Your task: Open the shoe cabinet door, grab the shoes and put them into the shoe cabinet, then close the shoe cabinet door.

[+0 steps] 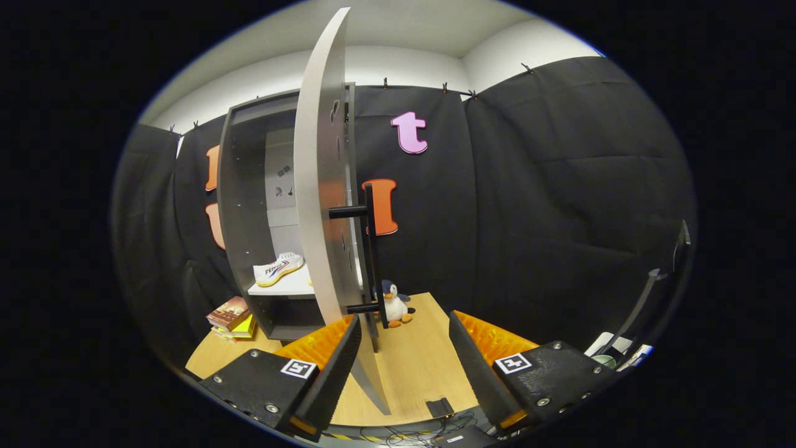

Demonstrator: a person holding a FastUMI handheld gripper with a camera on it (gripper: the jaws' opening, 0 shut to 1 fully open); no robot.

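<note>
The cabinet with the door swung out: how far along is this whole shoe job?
The door of the shoe cabinet stands open and a white shoe already sits on its shelf, so opening and stowing look done. The gripper is open, holding nothing, its fingers either side of the door's lower edge, below the black handle. Closing the door remains.

so the shoe [278, 269] sits on a shelf [287, 289] inside the cabinet [245, 205], door [323, 186] swung open just ahead of the gripper [404, 348]'s spread fingers, touching neither. Books [231, 317] left of the cabinet, plush penguin [395, 303] right of it.
</note>
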